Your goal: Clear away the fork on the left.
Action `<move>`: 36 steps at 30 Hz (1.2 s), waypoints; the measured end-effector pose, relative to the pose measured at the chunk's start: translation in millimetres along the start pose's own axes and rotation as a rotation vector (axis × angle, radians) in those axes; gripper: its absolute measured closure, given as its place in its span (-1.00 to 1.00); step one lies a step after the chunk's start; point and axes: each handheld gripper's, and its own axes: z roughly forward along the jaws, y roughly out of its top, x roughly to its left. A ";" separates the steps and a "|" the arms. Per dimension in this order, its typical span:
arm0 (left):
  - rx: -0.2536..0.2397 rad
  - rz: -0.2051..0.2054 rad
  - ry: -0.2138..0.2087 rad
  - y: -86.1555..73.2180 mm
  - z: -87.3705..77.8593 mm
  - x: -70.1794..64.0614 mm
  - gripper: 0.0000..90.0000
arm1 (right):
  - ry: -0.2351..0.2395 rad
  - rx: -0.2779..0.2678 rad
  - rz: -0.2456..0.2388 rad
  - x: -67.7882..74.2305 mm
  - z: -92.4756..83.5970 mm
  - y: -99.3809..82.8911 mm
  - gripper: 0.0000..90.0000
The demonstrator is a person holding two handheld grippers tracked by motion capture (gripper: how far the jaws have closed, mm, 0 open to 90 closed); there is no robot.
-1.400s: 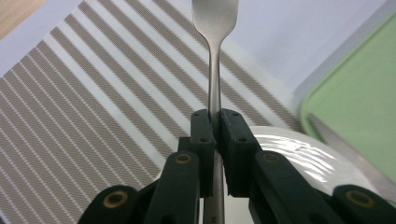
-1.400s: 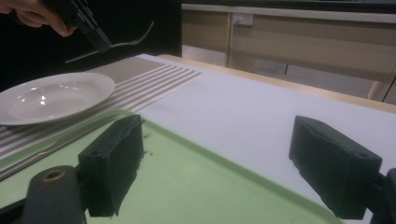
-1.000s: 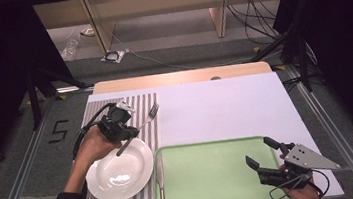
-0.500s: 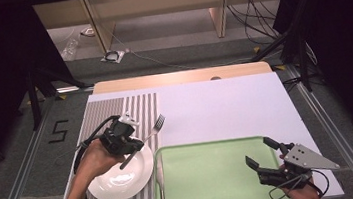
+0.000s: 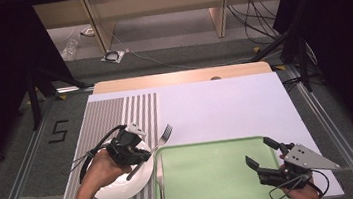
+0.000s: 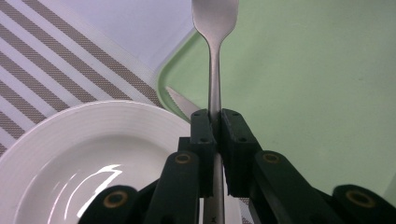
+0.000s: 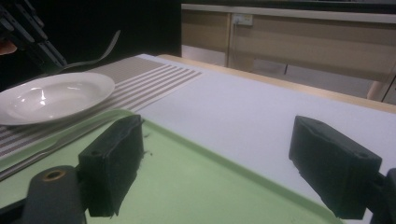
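Two claws were at the near edge of the bench. The right claw (image 5: 261, 161) hovered over the near right corner of the green tray (image 5: 208, 176), jaws spread wide with nothing between them. The left claw (image 5: 140, 156) sat over the right rim of the white plate (image 5: 119, 186), jaws pressed together on the handle of a fork (image 5: 161, 140). The fork was off the surface, tines pointing away and to the right, over the far left corner of the tray and the striped placemat (image 5: 111, 117). A knife (image 6: 182, 103) lay just beside the tray's left edge, between tray and plate. Placemat and tray rested on a white sheet (image 5: 226, 109) covering the bench (image 5: 182, 77).
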 end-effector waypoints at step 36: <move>0.121 0.064 -0.216 -0.4 55.0 -79.4 0.86 | -0.002 -0.005 -0.008 0.7 -0.7 0.6 -0.59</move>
